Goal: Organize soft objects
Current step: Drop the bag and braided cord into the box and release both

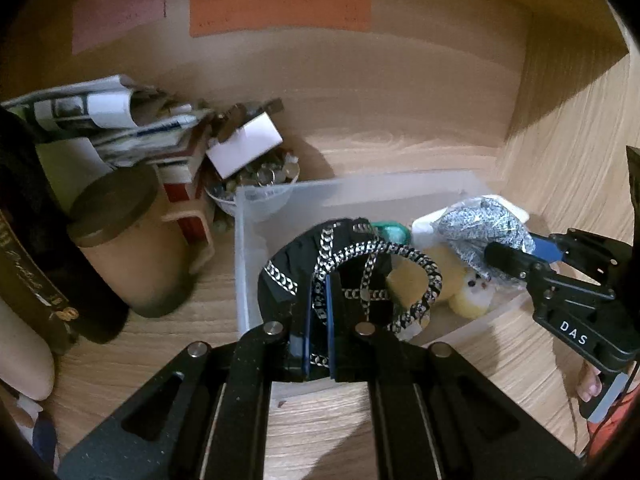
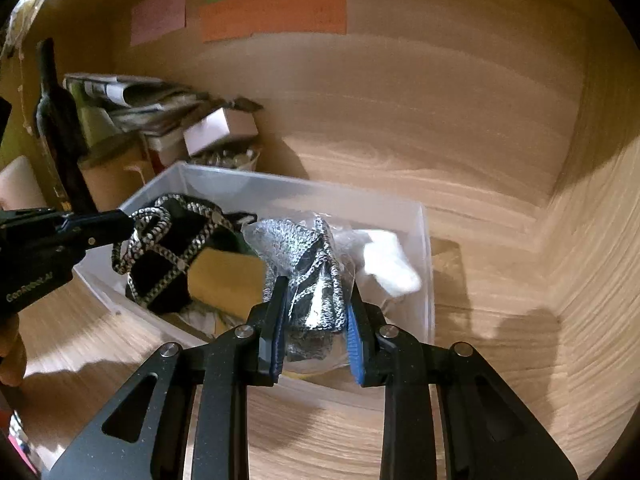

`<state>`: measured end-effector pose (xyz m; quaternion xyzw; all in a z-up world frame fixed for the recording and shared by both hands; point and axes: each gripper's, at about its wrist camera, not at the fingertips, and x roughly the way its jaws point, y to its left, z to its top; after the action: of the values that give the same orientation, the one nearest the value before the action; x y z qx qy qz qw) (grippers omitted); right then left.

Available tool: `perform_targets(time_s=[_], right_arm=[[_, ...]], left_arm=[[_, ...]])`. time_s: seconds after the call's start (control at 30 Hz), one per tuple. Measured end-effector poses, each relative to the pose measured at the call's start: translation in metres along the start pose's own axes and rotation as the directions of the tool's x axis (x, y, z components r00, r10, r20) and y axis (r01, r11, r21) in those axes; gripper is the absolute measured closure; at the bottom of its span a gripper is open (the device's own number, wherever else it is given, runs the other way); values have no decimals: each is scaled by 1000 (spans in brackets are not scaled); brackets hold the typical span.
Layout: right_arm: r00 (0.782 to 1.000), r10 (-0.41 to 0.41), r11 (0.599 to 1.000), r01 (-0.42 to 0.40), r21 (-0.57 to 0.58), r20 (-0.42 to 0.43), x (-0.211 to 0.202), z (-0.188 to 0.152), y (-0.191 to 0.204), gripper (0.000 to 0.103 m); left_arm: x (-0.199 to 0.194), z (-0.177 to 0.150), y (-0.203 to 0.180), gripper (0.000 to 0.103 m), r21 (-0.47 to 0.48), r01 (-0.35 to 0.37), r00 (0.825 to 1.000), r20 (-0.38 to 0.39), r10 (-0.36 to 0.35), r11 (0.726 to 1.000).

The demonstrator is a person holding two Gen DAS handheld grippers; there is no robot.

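A clear plastic bin [image 1: 240, 248] [image 2: 426, 248] stands on the wooden shelf. My left gripper [image 1: 318, 296] is shut on a black bag with silver chain and rope handles [image 1: 340, 268], held over the bin's left side; it shows in the right wrist view [image 2: 176, 248] too. My right gripper [image 2: 316, 304] is shut on a grey knit item in clear plastic wrap [image 2: 312, 264], held over the bin's right side; it also shows in the left wrist view [image 1: 480, 228]. A yellow plush toy [image 1: 460, 288] and a white soft item [image 2: 388, 260] lie in the bin.
Left of the bin stand a brown lidded cup [image 1: 132, 240], a dark bottle [image 2: 60, 128], stacked papers [image 1: 120, 120] and a bowl of coins [image 1: 260, 180]. Coloured notes [image 1: 280, 8] hang on the back wall. A side wall [image 2: 592, 240] rises on the right.
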<state>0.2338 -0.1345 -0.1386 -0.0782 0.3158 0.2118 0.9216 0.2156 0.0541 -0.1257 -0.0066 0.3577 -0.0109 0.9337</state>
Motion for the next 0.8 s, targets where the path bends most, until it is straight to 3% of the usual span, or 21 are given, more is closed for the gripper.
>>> perform_targets(time_s=[0.2, 0.33, 0.63, 0.8], right_arm=[[999, 1, 1000, -1, -2, -33, 5, -3, 0, 75], [1000, 6, 1000, -5, 12, -30, -1, -5, -2, 59], [998, 29, 999, -31, 28, 55, -43, -1, -1, 53], [986, 35, 999, -39, 24, 161, -84, 4, 6, 45]], left_arm=[[8, -6, -6, 98, 18, -9, 999, -31, 9, 1000], [3, -8, -8, 97, 26, 8, 999, -32, -7, 1000], [-32, -11, -9, 93, 12, 48, 999, 22, -48, 999], [-68, -7, -11, 82, 13, 64, 992, 109, -65, 998]])
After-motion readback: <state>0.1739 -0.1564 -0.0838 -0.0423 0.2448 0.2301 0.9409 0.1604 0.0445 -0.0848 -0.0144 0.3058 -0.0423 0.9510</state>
